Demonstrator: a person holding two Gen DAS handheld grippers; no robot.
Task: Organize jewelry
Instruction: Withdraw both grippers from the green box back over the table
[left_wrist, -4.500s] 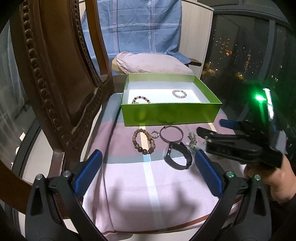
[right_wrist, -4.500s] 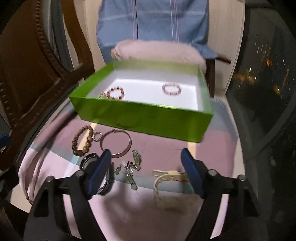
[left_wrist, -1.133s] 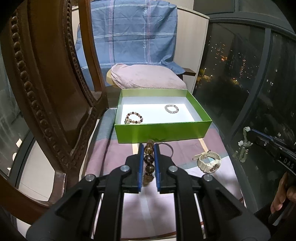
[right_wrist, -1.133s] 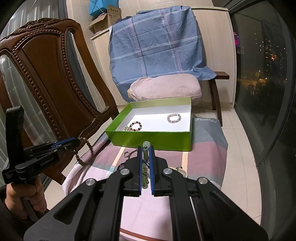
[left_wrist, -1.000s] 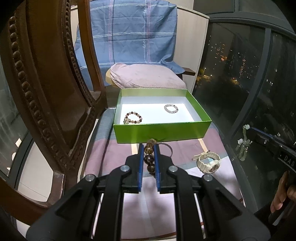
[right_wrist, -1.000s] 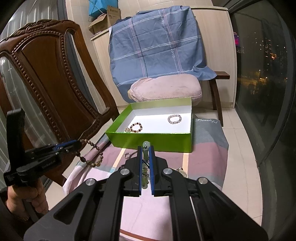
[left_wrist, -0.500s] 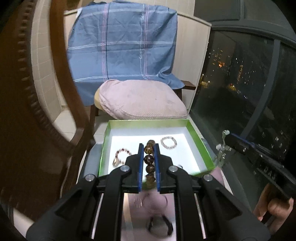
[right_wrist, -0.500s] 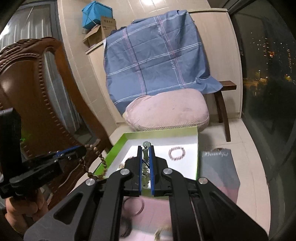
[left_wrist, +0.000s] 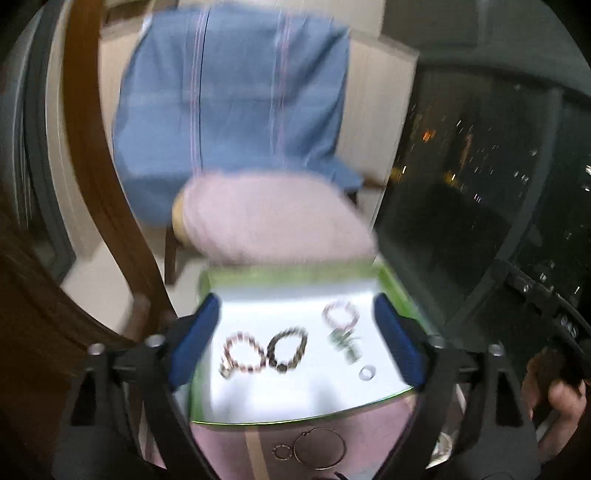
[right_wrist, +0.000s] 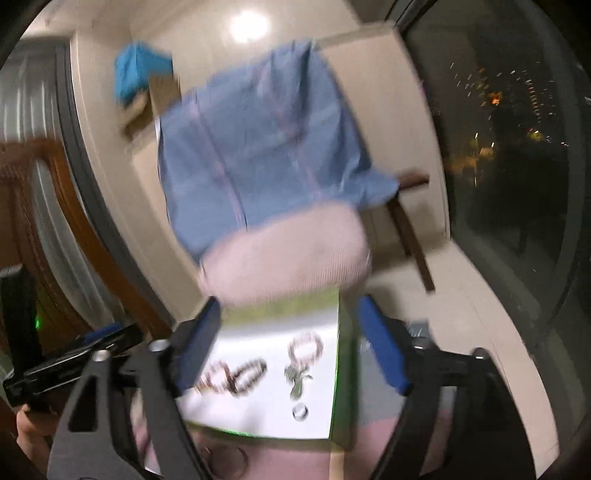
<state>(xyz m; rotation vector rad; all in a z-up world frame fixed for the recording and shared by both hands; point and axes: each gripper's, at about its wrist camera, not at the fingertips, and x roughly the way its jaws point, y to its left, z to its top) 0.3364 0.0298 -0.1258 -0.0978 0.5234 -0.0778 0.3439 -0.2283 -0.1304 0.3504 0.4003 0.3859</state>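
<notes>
The green box (left_wrist: 295, 419) with a white floor lies just below both grippers. In it lie a mixed bead bracelet (left_wrist: 240, 356), the dark brown bead bracelet (left_wrist: 288, 349), a pale bracelet (left_wrist: 340, 314), the green charm piece (left_wrist: 345, 343) and a small ring (left_wrist: 367, 373). My left gripper (left_wrist: 295, 301) hangs over the box with its jaws opening wide and nothing between its pads. My right gripper (right_wrist: 289, 302) is over the same box (right_wrist: 345, 369), jaws also opening and empty, with the green charm piece (right_wrist: 297, 380) lying beneath it. Both views are blurred.
A silver bangle (left_wrist: 319, 448) and a small ring (left_wrist: 282, 451) lie on the pink cloth in front of the box. A carved wooden chair (left_wrist: 96, 184) stands at left. A pink cushion (left_wrist: 273, 218) and blue plaid cloth (left_wrist: 236, 110) sit behind. Dark window glass is at right.
Both grippers moved forward over the box and went from shut to open. The brown bead bracelet left the left gripper and the green charm piece left the right; both now lie in the box.
</notes>
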